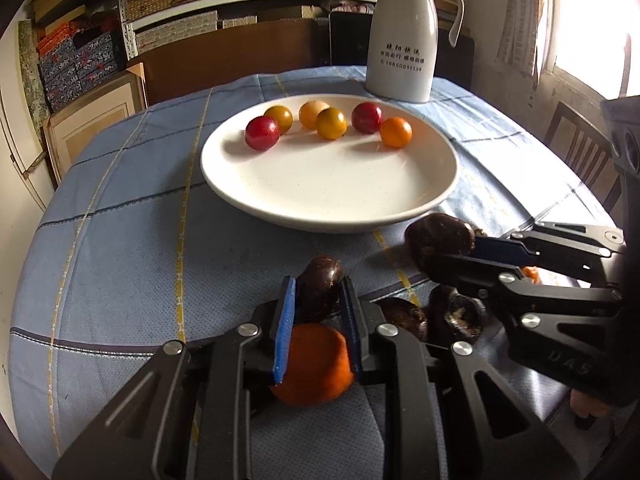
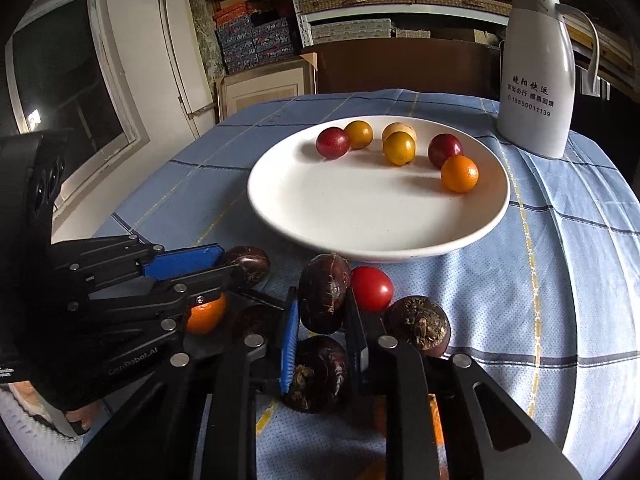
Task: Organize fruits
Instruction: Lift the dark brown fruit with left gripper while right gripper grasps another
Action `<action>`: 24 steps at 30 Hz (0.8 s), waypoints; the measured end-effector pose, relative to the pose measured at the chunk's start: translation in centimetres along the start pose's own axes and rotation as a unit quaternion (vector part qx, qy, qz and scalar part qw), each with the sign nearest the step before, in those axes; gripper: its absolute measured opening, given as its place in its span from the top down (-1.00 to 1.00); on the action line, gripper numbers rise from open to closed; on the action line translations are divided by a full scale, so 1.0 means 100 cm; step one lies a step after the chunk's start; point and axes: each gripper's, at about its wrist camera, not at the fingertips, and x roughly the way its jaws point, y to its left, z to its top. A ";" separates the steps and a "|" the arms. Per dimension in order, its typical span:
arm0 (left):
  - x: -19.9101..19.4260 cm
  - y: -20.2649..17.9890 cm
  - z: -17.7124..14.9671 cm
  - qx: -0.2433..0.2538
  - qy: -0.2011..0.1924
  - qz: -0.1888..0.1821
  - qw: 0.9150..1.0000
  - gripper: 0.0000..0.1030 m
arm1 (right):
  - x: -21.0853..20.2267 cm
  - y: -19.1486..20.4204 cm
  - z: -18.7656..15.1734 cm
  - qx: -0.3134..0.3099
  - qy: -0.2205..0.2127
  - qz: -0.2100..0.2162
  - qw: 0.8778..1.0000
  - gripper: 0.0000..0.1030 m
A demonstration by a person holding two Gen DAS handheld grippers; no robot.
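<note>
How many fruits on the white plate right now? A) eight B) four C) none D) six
D: the white plate holds six small round fruits, two red, three yellow and one orange, along its far side; the dark ones lie on the tablecloth in front of it.

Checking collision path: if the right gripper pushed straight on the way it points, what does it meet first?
Right gripper, shut on a dark chestnut, aims at the white plate; probably the near rim first, though depth is unclear.
</note>
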 end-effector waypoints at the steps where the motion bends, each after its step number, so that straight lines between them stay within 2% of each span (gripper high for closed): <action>1: -0.005 -0.001 0.000 0.000 -0.008 -0.002 1.000 0.58 | -0.006 -0.002 -0.002 0.008 -0.005 0.004 1.000 0.59; 5: -0.018 -0.004 -0.005 0.000 -0.024 -0.007 1.000 0.58 | -0.023 -0.011 -0.011 0.030 -0.025 0.011 0.999 0.59; 9: -0.013 -0.006 -0.010 0.004 -0.009 -0.009 1.000 0.58 | -0.031 -0.024 -0.017 0.058 -0.032 0.013 0.998 0.58; 12: -0.014 -0.011 -0.010 0.014 -0.013 -0.011 1.000 0.58 | -0.032 -0.032 -0.017 0.076 -0.032 0.014 0.996 0.58; 14: -0.011 -0.015 -0.009 0.018 -0.012 -0.009 1.000 0.51 | -0.030 -0.032 -0.017 0.078 -0.031 0.015 0.996 0.58; 17: -0.001 -0.018 -0.002 0.019 0.000 -0.014 1.000 0.28 | -0.030 -0.031 -0.018 0.077 -0.030 0.015 0.996 0.58; 19: 0.003 -0.020 0.000 0.022 0.004 -0.014 1.000 0.02 | -0.030 -0.031 -0.018 0.079 -0.031 0.015 0.996 0.58; 20: 0.006 -0.023 0.000 0.030 0.008 -0.001 1.000 -0.04 | -0.031 -0.033 -0.018 0.082 -0.032 0.015 0.996 0.58; 22: 0.010 -0.028 -0.003 0.053 0.006 0.036 0.998 -0.32 | -0.031 -0.035 -0.017 0.087 -0.032 0.016 0.996 0.58; 24: 0.010 -0.023 -0.003 0.057 0.007 0.046 0.997 -0.45 | -0.031 -0.037 -0.018 0.091 -0.033 0.017 0.995 0.58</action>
